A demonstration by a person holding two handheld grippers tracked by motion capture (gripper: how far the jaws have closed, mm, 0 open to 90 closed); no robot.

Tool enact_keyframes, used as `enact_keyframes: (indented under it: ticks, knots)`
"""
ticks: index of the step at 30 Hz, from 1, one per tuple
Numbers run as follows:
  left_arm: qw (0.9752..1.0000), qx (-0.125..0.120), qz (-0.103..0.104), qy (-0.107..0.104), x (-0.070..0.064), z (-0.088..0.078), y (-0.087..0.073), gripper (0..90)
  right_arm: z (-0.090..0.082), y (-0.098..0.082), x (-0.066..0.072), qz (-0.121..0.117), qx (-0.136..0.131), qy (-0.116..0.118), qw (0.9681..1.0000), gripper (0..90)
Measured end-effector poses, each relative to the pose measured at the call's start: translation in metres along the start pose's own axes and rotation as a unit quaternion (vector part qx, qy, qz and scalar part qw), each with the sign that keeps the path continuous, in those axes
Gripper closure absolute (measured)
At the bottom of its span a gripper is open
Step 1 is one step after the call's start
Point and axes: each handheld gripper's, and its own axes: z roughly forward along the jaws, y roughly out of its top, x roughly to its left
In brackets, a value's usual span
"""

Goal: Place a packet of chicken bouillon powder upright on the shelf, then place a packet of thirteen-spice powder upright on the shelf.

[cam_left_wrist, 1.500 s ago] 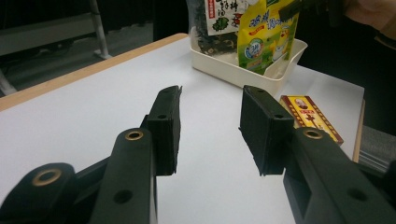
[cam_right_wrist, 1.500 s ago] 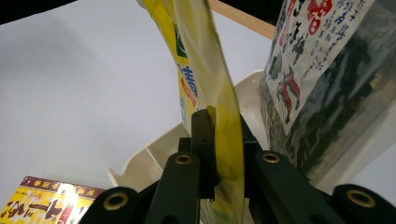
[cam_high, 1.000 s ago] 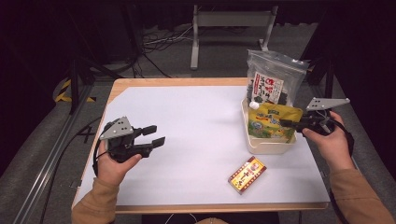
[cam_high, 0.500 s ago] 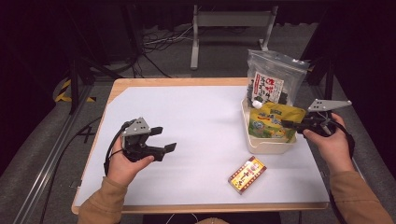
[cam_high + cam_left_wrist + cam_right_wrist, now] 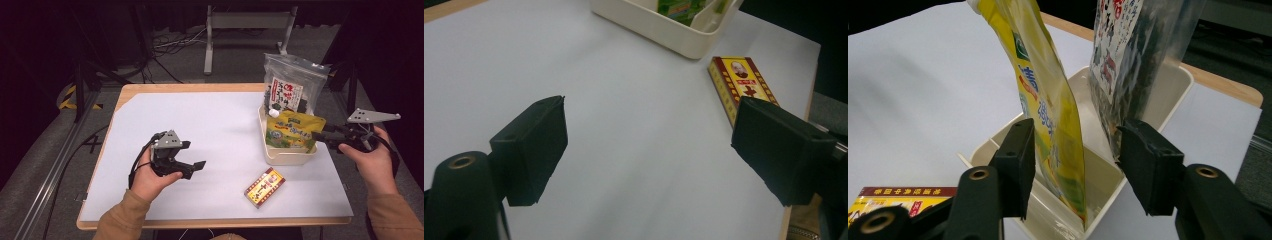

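Two bags stand in the cream tub (image 5: 287, 156) on the white surface (image 5: 215, 135). With its jaws just opened, the right gripper (image 5: 1073, 160) has the yellow bag (image 5: 1050, 105) between them, pads apart. Wide open and empty, the left gripper (image 5: 192, 156) hovers near the small box (image 5: 264, 186).

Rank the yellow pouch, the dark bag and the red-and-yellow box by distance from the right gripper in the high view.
From the right gripper:
1. yellow pouch, just left of it, front of the tub.
2. dark bag, behind the pouch, at the tub's far end.
3. red-and-yellow box, flat on the table, toward the near edge.
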Motion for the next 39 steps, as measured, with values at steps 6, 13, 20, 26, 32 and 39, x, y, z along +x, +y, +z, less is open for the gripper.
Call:
enact_keyframes:
  ticks: [6, 13, 20, 26, 32, 39]
  knots:
    - [0.9996, 0.018, 0.012, -0.019, -0.012, 0.017, 0.005, 15.6, -0.015, -0.005, 0.004, 0.003, -0.01, -0.007, 0.9999, 43.7]
    - [0.9986, 0.029, 0.018, -0.039, -0.022, 0.032, 0.011, 15.7, -0.025, -0.015, 0.011, 0.012, -0.017, -0.014, 0.9997, 42.9]
    - [0.9972, 0.055, 0.006, -0.05, -0.032, 0.045, 0.018, 16.3, -0.022, -0.028, 0.018, 0.024, -0.028, -0.004, 0.9993, 42.2]
    - [0.9959, 0.072, -0.009, -0.053, -0.038, 0.056, 0.019, 16.2, -0.017, -0.036, 0.02, 0.032, -0.03, 0.002, 0.999, 41.6]
    - [0.9942, 0.085, -0.01, -0.066, -0.046, 0.069, 0.023, 16.1, -0.016, -0.036, 0.019, 0.034, -0.026, 0.004, 0.9991, 40.4]
    - [0.9923, 0.094, -0.011, -0.08, -0.056, 0.086, 0.025, 15.7, -0.016, -0.038, 0.022, 0.035, -0.024, 0.0, 0.9991, 38.5]
